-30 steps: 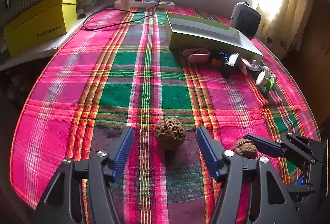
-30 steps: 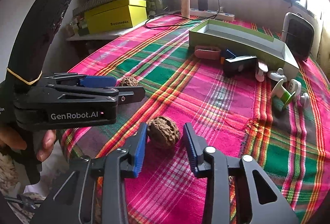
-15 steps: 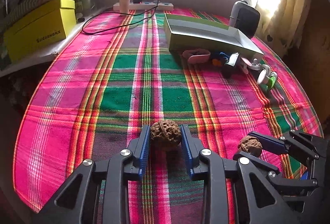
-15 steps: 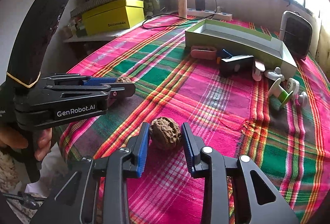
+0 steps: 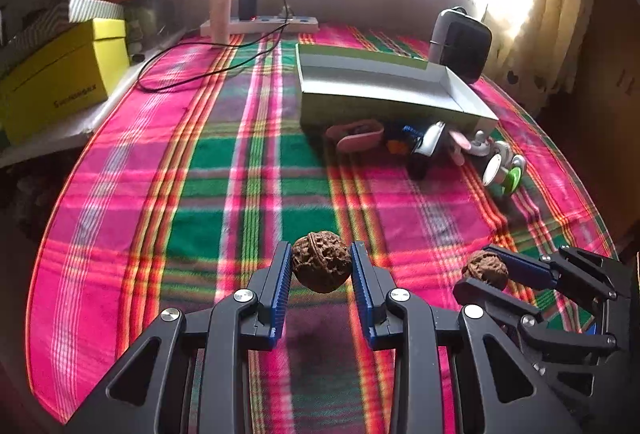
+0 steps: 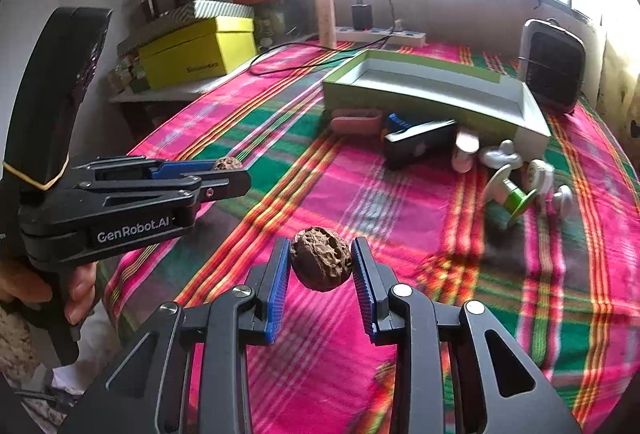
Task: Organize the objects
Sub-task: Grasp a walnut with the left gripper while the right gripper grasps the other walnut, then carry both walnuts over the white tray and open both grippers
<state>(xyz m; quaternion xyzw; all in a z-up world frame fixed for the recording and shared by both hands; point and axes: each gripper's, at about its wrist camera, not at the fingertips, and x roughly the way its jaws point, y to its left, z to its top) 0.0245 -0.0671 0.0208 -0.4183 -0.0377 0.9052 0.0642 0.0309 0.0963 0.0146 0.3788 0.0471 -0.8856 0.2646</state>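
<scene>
My left gripper (image 5: pixel 320 266) is shut on a brown walnut (image 5: pixel 321 267), held just above the plaid cloth. My right gripper (image 6: pixel 320 266) is shut on a second walnut (image 6: pixel 321 263), also lifted off the cloth. In the left wrist view the right gripper (image 5: pixel 486 270) shows at lower right with its walnut (image 5: pixel 485 269). In the right wrist view the left gripper (image 6: pixel 224 172) shows at left, a hand on its handle, its walnut (image 6: pixel 226 164) peeking above the fingers. An open green and white box (image 5: pixel 384 90) (image 6: pixel 436 90) lies farther back.
Small items lie in front of the box: a pink case (image 5: pixel 356 134), a black device (image 6: pixel 418 142), white and green spools (image 6: pixel 516 194). A black heater (image 6: pixel 552 66), a power strip with cable (image 5: pixel 260 24) and a yellow box (image 5: pixel 60 78) stand at the edges.
My left gripper closed on its walnut from wide open. Both grippers then rose slightly with their walnuts and moved forward over the cloth.
</scene>
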